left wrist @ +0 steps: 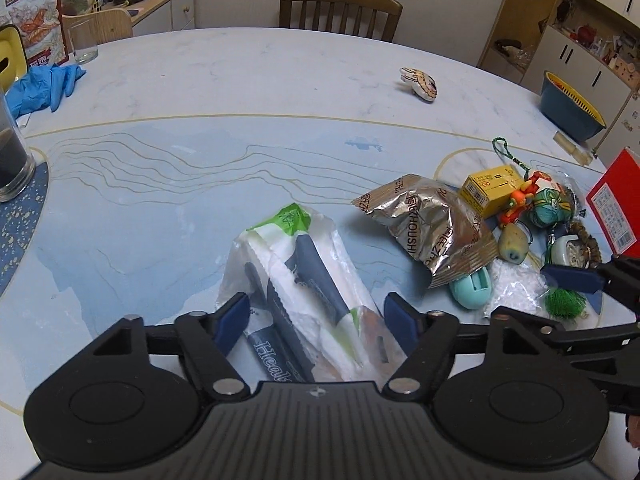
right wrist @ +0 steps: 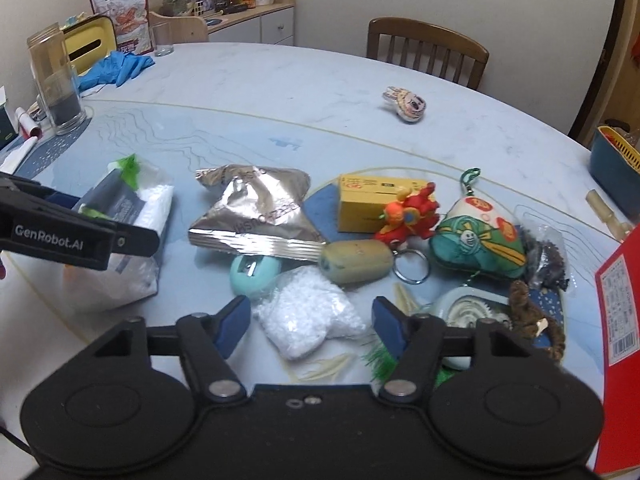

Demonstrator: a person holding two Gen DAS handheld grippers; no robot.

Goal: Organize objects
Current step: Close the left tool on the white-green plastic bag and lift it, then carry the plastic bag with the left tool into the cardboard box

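You had the left gripper [left wrist: 316, 316] half-closed astride the clear toothbrush pack [left wrist: 304, 292] and the right gripper [right wrist: 310, 322] likewise over the white bag [right wrist: 308, 312], both near the surface's [left wrist: 200, 92] front edge, and needed squarer, gentler closing.

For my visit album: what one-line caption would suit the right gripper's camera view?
Right gripper straddles a white fluffy bag amid table clutter, jaws not yet pressing it.

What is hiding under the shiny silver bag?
A mint-green egg-shaped thing pokes out from under the silver bag's near edge, beside a tan plush. Its top part is covered, and anything else beneath the bag cannot be seen.
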